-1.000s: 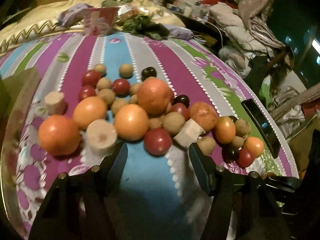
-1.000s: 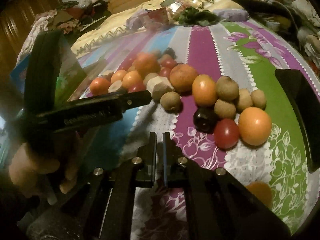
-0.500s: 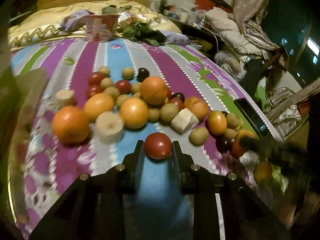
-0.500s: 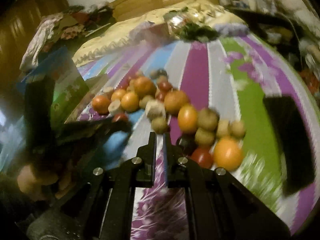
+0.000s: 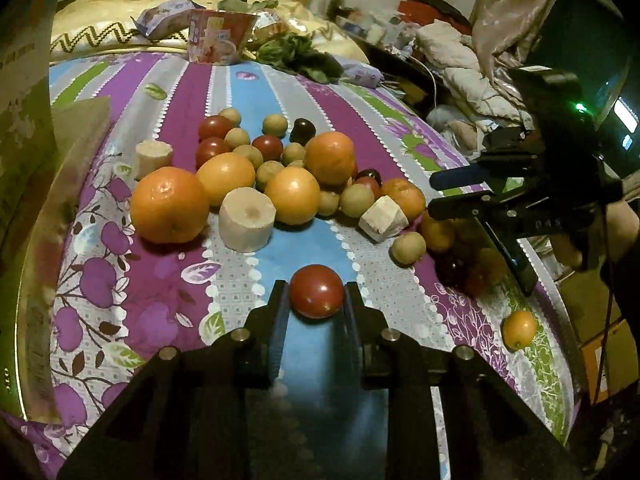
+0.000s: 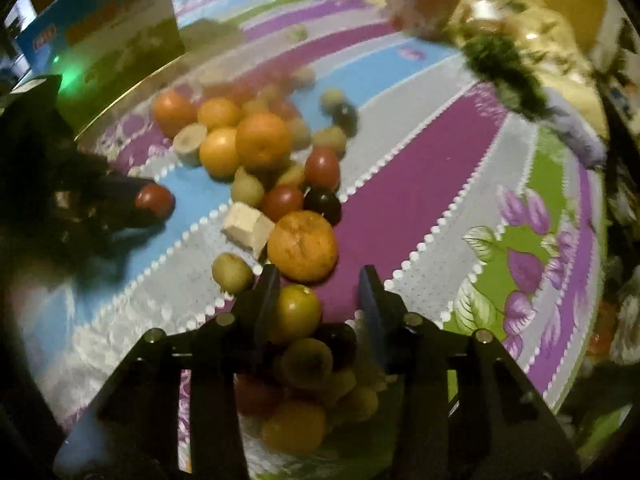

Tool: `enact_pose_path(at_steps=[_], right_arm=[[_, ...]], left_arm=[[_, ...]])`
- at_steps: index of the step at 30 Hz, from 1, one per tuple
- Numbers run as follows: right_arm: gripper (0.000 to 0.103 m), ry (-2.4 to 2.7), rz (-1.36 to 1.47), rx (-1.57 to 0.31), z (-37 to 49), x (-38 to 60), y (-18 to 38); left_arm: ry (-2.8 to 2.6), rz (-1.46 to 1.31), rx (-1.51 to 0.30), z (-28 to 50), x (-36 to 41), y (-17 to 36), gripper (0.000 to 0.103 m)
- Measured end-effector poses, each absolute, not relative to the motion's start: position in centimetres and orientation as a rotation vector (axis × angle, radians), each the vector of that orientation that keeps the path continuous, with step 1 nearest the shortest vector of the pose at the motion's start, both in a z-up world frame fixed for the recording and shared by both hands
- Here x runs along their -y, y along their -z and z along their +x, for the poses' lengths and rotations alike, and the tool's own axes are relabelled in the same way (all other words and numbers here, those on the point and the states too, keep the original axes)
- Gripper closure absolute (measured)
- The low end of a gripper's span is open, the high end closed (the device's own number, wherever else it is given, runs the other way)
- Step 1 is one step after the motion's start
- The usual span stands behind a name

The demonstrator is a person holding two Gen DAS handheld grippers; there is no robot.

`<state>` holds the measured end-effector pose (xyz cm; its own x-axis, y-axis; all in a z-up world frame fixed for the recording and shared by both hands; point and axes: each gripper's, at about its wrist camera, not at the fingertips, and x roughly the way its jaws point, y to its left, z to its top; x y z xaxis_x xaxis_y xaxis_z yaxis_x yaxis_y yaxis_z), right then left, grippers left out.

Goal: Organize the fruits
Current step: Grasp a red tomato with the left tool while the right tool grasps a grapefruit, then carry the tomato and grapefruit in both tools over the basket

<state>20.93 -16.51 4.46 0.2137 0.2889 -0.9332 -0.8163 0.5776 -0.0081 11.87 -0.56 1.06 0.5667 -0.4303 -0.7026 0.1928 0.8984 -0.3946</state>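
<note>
Bedspread in purple, blue and grey stripes carries the heap of oranges and smaller fruit. Left gripper has its jaws clenched on a red tomato, apart from the heap; lift straight, squeezing gently. Right gripper hangs spread wide around a small yellow-orange fruit; centre it before closing.
</note>
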Motion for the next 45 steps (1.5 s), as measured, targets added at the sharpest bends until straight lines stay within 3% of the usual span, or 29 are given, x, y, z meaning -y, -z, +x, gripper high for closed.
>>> enact_pose_path(at_steps=[10,27,36,45], right_arm=[[0.06,-0.885,-0.678,-1.126,22.1,14.0,-2.1],[0.063,-0.551,-0.413,-0.937,18.6,16.4,-3.9],[0.062,-0.244,-0.054,-0.761,10.0,20.4,-11.6],[0.062,-0.203,-0.005,-0.696,3.4,19.0,-16.8]], left_arm=[[0.377,-0.278,-0.905,11.9,0.9,-1.0,0.075],[0.275,-0.193,-0.877,12.2,2.3,-1.8,0.073],[0.083,-0.134,-0.765,8.1,0.4,-10.4,0.074],[0.013,-0.143,-0.768,1.4,-3.2,-16.8,0.074]])
